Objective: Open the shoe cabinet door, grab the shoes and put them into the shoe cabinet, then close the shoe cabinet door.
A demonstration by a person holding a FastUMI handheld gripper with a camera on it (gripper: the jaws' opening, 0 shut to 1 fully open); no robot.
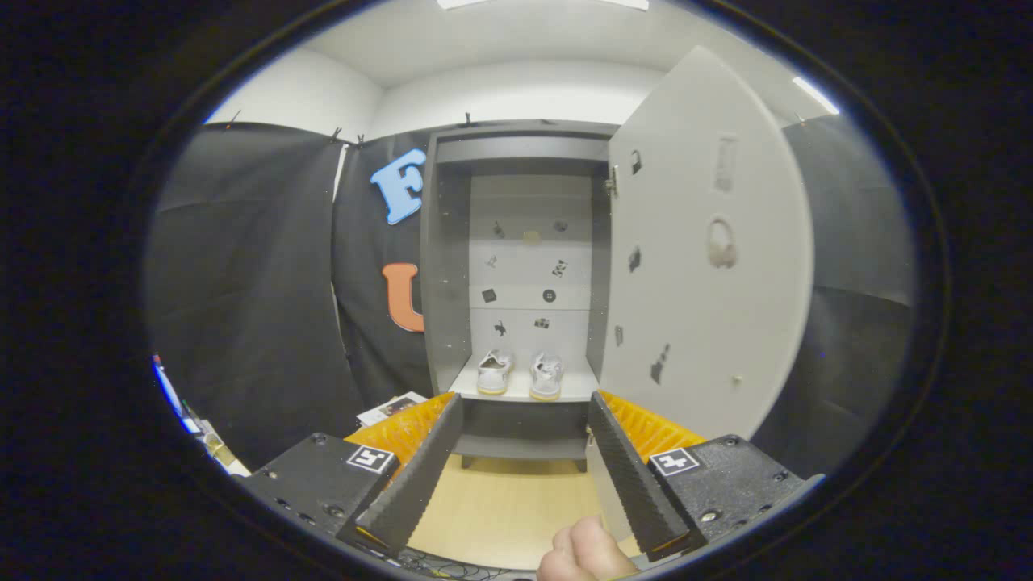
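- Nearest the lens, at bottom centre of the frame, a hand (pixel 583 555) is seen just between the two ribbed fingers.
- Spread wide apart are the fingers of the gripper (pixel 523 476), with nothing held between them; only bare wooden floor (pixel 500 508) is framed there.
- Beyond the fingertips, at mid-frame, the shoe cabinet (pixel 516 274) is found standing open, its door (pixel 710 250) swung out to the right of centre.
- Both shoes (pixel 520 374) are already parked side by side on the bottom shelf (pixel 516 394), toes toward the camera, well inside the opening.
- Closing the door is judged to be the step left.
- For that, the outer edge of the door, right of centre, should be approached rather than the hinge side, where little leverage would be had.
- Contact is best made with the flat of one finger against the panel, and the swing followed in an arc towards the left.
- Care is advised that the door is pushed fully flush and the shoes are not clipped.
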